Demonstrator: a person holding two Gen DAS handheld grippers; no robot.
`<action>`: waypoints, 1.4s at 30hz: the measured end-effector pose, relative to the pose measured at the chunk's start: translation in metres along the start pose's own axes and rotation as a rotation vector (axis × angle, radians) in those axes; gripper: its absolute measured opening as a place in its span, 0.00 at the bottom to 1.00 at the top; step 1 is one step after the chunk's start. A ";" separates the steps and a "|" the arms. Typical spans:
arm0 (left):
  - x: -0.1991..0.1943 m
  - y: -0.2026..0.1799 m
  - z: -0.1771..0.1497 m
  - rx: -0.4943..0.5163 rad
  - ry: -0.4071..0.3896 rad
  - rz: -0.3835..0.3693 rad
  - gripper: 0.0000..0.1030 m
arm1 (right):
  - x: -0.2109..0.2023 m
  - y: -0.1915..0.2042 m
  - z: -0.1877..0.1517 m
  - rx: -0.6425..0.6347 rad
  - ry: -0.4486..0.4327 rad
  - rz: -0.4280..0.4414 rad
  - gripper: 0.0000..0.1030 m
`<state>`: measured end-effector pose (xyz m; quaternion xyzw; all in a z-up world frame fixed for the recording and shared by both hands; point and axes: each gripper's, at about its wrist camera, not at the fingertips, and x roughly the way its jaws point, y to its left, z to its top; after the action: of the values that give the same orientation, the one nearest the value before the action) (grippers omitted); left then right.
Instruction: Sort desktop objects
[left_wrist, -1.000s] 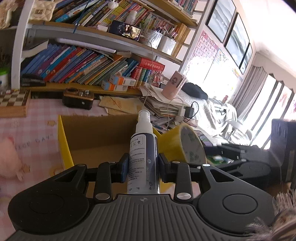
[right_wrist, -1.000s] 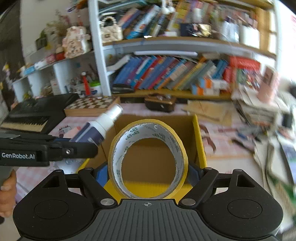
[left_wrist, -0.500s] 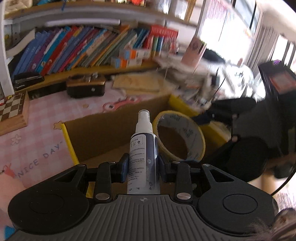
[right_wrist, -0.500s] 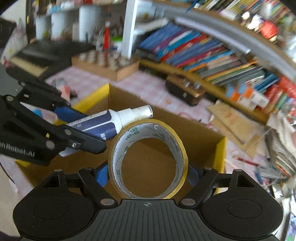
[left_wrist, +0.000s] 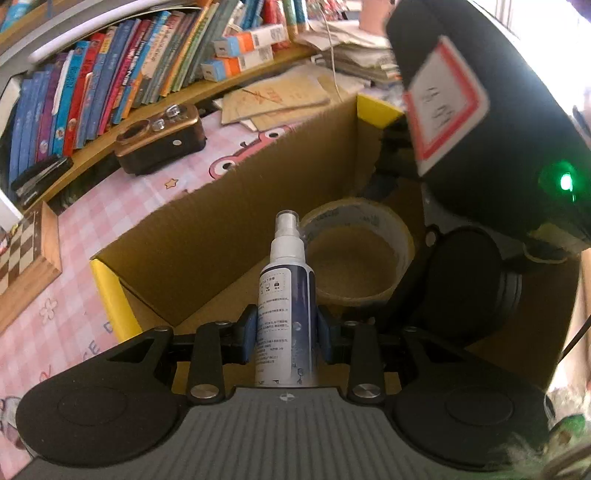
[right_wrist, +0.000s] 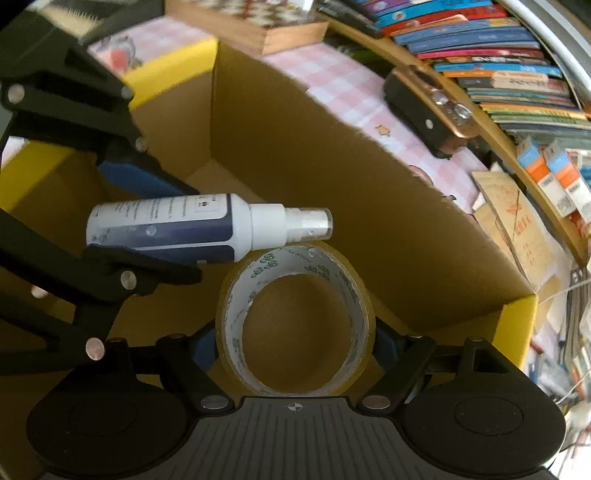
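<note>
My left gripper (left_wrist: 286, 334) is shut on a white and dark blue spray bottle (left_wrist: 287, 295), held inside the open cardboard box (left_wrist: 236, 221) with yellow flap edges. My right gripper (right_wrist: 295, 343) is shut on a roll of clear yellowish tape (right_wrist: 295, 325), also low inside the box (right_wrist: 332, 166). In the right wrist view the bottle (right_wrist: 192, 232) lies crosswise just above the tape, its nozzle pointing right, held by the left gripper (right_wrist: 140, 221). In the left wrist view the tape (left_wrist: 354, 251) sits just right of the bottle's nozzle, with the right gripper's body (left_wrist: 480, 129) above it.
A pink checked tablecloth (left_wrist: 55, 295) surrounds the box. A brown radio-like case (left_wrist: 159, 144), a wooden chessboard (left_wrist: 26, 254), brown envelopes (left_wrist: 277, 98) and a shelf of books (left_wrist: 110, 74) lie behind the box.
Both grippers have tilted down and moved lower into the box, still holding the bottle and the tape. The two grippers are now closer together.
</note>
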<state>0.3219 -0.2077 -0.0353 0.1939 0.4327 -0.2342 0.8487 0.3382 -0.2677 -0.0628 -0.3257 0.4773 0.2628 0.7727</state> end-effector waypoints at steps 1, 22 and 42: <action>0.001 -0.002 -0.001 0.012 0.003 0.006 0.29 | 0.001 0.003 0.000 -0.018 0.002 -0.005 0.81; -0.108 0.027 -0.026 -0.235 -0.389 0.135 0.97 | -0.107 -0.029 -0.033 0.331 -0.393 -0.057 0.92; -0.184 0.002 -0.118 -0.458 -0.550 0.237 1.00 | -0.174 0.027 -0.115 0.688 -0.636 -0.225 0.93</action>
<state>0.1518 -0.1007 0.0522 -0.0222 0.2043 -0.0746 0.9758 0.1827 -0.3536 0.0499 -0.0040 0.2382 0.0910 0.9669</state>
